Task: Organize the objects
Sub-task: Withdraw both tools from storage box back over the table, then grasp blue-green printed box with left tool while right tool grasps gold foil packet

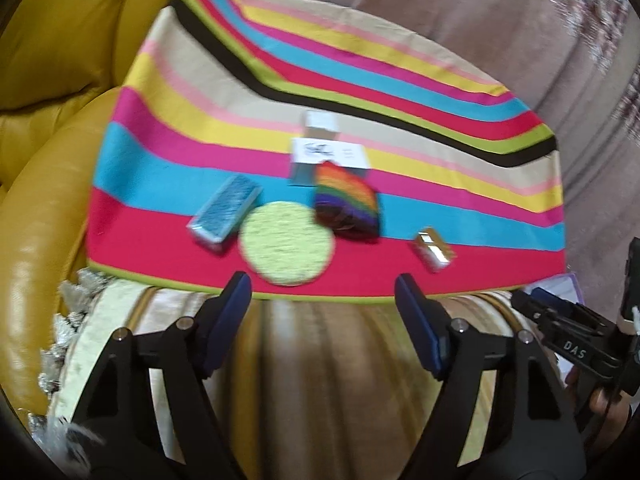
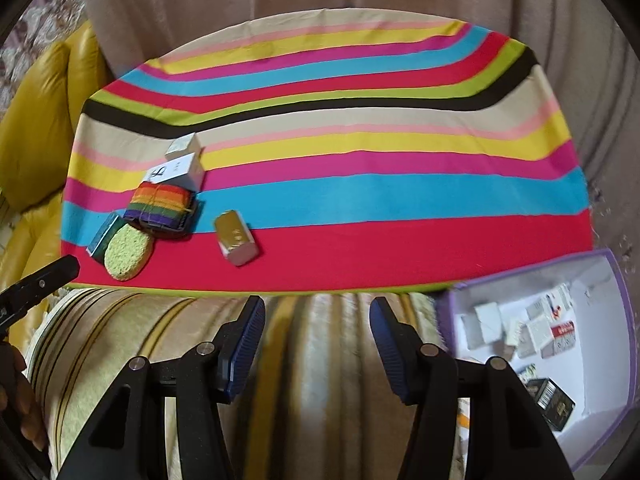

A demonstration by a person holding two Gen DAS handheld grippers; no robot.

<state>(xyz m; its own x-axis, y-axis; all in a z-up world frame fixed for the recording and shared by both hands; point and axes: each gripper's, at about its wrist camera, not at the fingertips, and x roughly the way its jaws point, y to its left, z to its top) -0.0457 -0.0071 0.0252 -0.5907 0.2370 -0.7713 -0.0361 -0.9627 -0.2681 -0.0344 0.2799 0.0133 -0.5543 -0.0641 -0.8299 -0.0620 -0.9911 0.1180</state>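
Both claws are being held part-open and empty: left gripper (image 1: 322, 292), right gripper (image 2: 316, 314). Green sponge disc (image 1: 286, 243) is being judged light, soft; edge grip advised.

gold box (image 2: 235, 242) on striped cloth (image 2: 360, 196)

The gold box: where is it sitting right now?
The gold box lies alone on the red stripe near the striped cloth's front edge, right of the rainbow pouch in both wrist views.
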